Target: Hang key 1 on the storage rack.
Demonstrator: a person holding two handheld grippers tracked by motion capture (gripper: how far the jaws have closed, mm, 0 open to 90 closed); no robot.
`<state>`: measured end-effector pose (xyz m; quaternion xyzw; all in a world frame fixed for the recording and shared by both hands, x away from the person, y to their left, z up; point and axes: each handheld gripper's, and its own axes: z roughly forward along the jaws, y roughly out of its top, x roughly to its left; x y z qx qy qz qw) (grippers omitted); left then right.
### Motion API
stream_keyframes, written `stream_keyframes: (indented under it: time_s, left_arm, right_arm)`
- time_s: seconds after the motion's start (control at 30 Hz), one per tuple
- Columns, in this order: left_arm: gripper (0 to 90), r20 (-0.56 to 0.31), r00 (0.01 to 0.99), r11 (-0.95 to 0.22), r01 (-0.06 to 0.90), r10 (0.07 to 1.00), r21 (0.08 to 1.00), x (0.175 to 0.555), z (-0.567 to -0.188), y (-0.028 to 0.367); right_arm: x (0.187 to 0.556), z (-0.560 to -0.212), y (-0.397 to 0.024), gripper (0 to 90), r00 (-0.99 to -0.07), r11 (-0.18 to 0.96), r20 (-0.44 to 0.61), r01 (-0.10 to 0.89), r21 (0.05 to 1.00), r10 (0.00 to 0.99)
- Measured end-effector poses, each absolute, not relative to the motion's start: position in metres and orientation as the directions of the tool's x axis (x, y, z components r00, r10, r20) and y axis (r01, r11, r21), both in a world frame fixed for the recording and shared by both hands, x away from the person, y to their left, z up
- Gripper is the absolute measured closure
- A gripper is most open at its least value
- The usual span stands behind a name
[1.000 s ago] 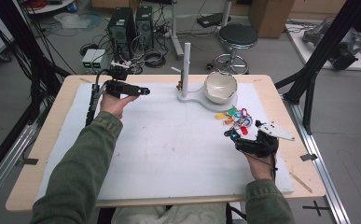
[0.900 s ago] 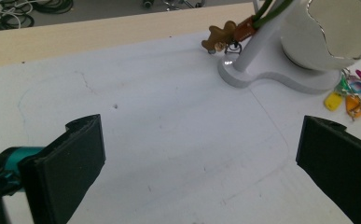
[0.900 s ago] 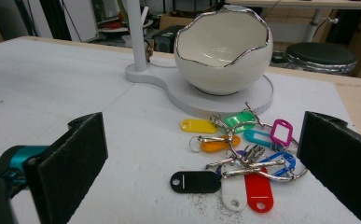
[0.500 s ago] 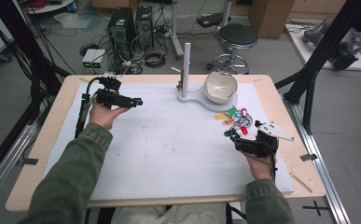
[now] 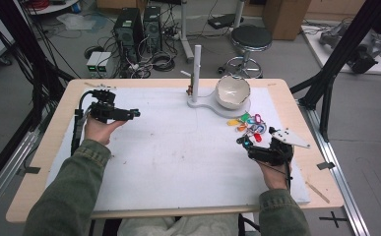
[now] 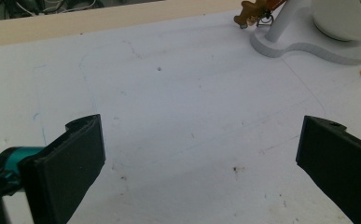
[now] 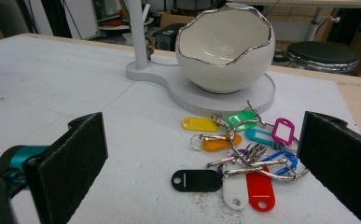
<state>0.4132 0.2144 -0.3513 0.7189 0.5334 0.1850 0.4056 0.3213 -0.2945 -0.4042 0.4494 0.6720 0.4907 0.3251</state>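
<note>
- Bunch of coloured plastic key tags on metal rings is lying loose on the bench, over at about 3 o'clock, just beside the rim of the stand's base. Yellow, orange, green, teal, pink, blue, black, white and red tags are all tangled together.
- White egg-shaped ceramic bowl with a jagged silver rim sits upright on a flat white stand base at around 1 o'clock.
- A white upright post rises from the same base, to the left of the bowl, with a small brown keyring charm hanging at its foot.
- Right gripper is held low at 3 o'clock, pointing at the tags, jaws spread wide with nothing between them. In the right gripper view the tags lie just ahead, in the gap.
- Left gripper is up at about 10 o'clock, well apart from the tags, jaws also wide open and empty, just bare white sheet under it.
- White paper sheet covers most of the pale wooden bench, with a few dark specks on it.
</note>
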Motion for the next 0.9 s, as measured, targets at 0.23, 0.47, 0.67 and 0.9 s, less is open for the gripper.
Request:
stream_keyframes:
  time_s: [0.23,0.47,0.67,0.9]
  left_arm:
    - [1.6,-0.179,0.335,-0.062,0.598,0.925,0.799,0.399,-0.360,0.231]
    - [1.6,-0.172,0.317,-0.049,0.584,0.933,0.811,0.383,-0.368,0.246]
    - [1.6,-0.163,0.297,-0.033,0.560,0.941,0.828,0.371,-0.373,0.258]
    - [1.7,-0.174,0.297,-0.014,0.538,0.939,0.843,0.358,-0.387,0.264]
  right_arm:
    - [0.321,-0.404,-0.294,0.9,-0.383,0.115,0.003,0.286,0.951,0.924]
    - [0.321,-0.405,-0.293,0.9,-0.382,0.121,-0.002,0.288,0.950,0.924]
    - [0.321,-0.405,-0.293,0.9,-0.382,0.122,-0.002,0.289,0.949,0.924]
    - [0.321,-0.405,-0.293,0.9,-0.384,0.128,-0.009,0.286,0.950,0.923]
